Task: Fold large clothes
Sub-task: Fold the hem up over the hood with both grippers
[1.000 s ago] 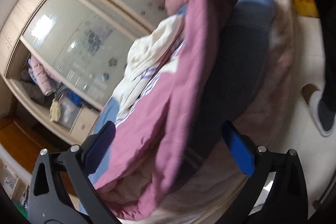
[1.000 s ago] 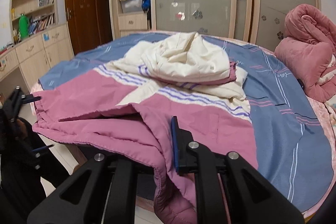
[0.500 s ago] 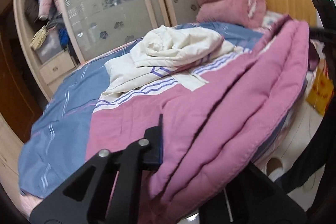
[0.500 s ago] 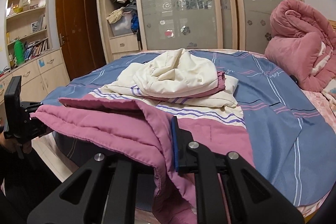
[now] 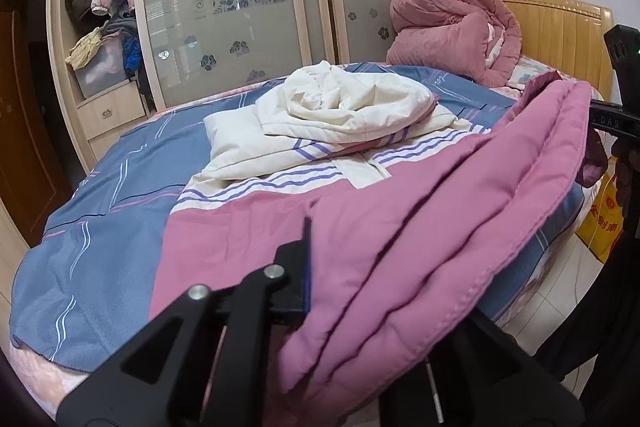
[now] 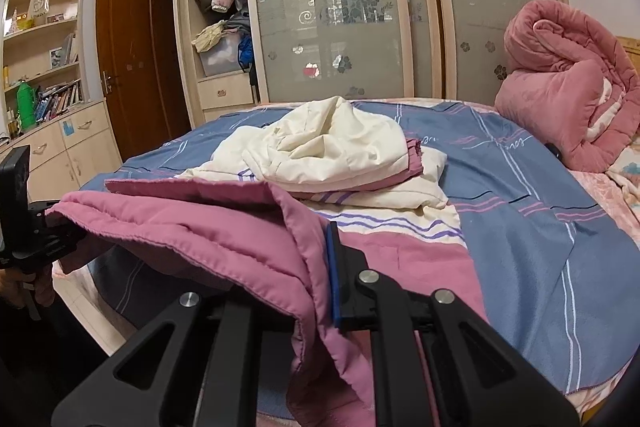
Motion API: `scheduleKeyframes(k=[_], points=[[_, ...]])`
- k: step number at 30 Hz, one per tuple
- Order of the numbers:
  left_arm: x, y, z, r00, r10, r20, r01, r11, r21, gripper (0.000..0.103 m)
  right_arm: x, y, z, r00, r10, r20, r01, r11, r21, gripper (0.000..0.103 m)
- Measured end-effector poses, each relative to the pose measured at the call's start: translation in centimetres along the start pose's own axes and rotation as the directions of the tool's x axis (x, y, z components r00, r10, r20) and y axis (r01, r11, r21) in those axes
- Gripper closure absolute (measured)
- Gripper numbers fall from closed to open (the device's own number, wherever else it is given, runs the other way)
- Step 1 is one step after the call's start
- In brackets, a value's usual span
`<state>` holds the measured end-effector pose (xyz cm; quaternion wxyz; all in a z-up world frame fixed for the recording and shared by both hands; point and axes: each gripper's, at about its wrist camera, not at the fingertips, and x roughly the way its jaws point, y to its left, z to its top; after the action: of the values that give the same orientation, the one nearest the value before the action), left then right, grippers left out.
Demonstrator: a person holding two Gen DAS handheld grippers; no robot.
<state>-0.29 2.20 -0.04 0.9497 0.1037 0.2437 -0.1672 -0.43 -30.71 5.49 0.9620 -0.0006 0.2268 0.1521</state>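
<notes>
A: Where is the pink-and-cream coat (image 5: pixel 420 227)?
B: Spread on the blue bed (image 5: pixel 100 247), its near hem lifted.
A: The claws?
B: Left claw (image 5: pixel 316 263) clamps the hem's left end; right claw (image 6: pixel 320 259) pinches its right end.

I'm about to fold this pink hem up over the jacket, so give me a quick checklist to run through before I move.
1. Left gripper clamped on the pink jacket hem: ok.
2. Right gripper clamped on the other hem corner: ok.
3. Hem stretched fairly straight between both grippers: ok.
4. Jacket's cream upper half lying flat: not ok, hood and sleeves are bunched.
5. Blue bedsheet free of the grip: cannot tell.
6. Rolled pink quilt clear of the landing area: ok.
</notes>
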Motion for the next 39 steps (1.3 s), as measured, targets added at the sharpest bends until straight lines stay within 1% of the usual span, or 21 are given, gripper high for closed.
scheduleKeyframes(k=[7,11,13,16,21,25,29,30,31,33,35,36,38,39], points=[[0.0,0.6,1.3,0.999,0.023,0.030,-0.023,1.000,-0.006,0.096,0.3,1.1,1.5,0.995,-0.063,0.072,0.067,0.996,-0.054,0.092],[-0.3,1.0,2.4,0.999,0.035,0.035,-0.035,0.999,-0.018,0.096,0.4,1.4,2.9,0.993,-0.081,0.081,0.086,0.994,-0.070,0.092],[-0.5,0.9,3.1,0.997,0.055,0.045,-0.056,0.998,0.011,0.096,0.4,1.4,4.0,0.993,-0.086,0.085,0.092,0.993,-0.073,0.092],[-1.0,0.7,5.0,0.993,0.088,0.084,-0.095,0.992,0.083,0.096,0.3,1.5,6.1,0.989,-0.103,0.103,0.114,0.987,-0.111,0.092],[-0.7,2.0,9.2,0.986,0.098,0.132,-0.113,0.988,0.109,0.096,1.0,1.1,10.4,0.983,-0.118,0.141,0.142,0.975,-0.169,0.092],[0.9,3.4,13.3,0.983,0.114,0.141,-0.131,0.984,0.122,0.096,2.4,0.3,14.3,0.978,-0.132,0.163,0.164,0.966,-0.200,0.092],[3.5,4.5,18.1,0.980,0.136,0.142,-0.160,0.971,0.175,0.096,5.0,-0.9,18.3,0.975,-0.149,0.167,0.185,0.956,-0.226,0.092],[4.8,5.0,19.6,0.981,0.139,0.134,-0.163,0.968,0.189,0.096,5.8,-1.2,19.2,0.975,-0.151,0.162,0.186,0.955,-0.230,0.092],[5.6,5.3,20.5,0.983,0.136,0.127,-0.159,0.968,0.193,0.096,6.9,-1.8,20.5,0.976,-0.152,0.154,0.185,0.956,-0.228,0.092],[8.5,6.3,22.7,0.985,0.143,0.096,-0.161,0.963,0.215,0.096,9.5,-2.9,22.6,0.977,-0.166,0.130,0.194,0.951,-0.239,0.092],[10.9,7.0,24.2,0.985,0.154,0.074,-0.168,0.955,0.245,0.096,12.0,-3.7,24.3,0.975,-0.192,0.109,0.214,0.940,-0.267,0.092],[12.8,7.4,25.2,0.985,0.163,0.053,-0.171,0.951,0.259,0.096,13.1,-4.1,24.9,0.975,-0.197,0.099,0.217,0.937,-0.274,0.092],[15.5,8.2,26.2,0.984,0.174,0.024,-0.174,0.948,0.268,0.096,16.9,-5.4,26.7,0.977,-0.210,0.047,0.215,0.930,-0.298,0.092],[17.6,8.7,26.9,0.984,0.180,0.001,-0.173,0.945,0.278,0.096,19.0,-6.1,27.4,0.976,-0.218,0.023,0.215,0.926,-0.309,0.092]])
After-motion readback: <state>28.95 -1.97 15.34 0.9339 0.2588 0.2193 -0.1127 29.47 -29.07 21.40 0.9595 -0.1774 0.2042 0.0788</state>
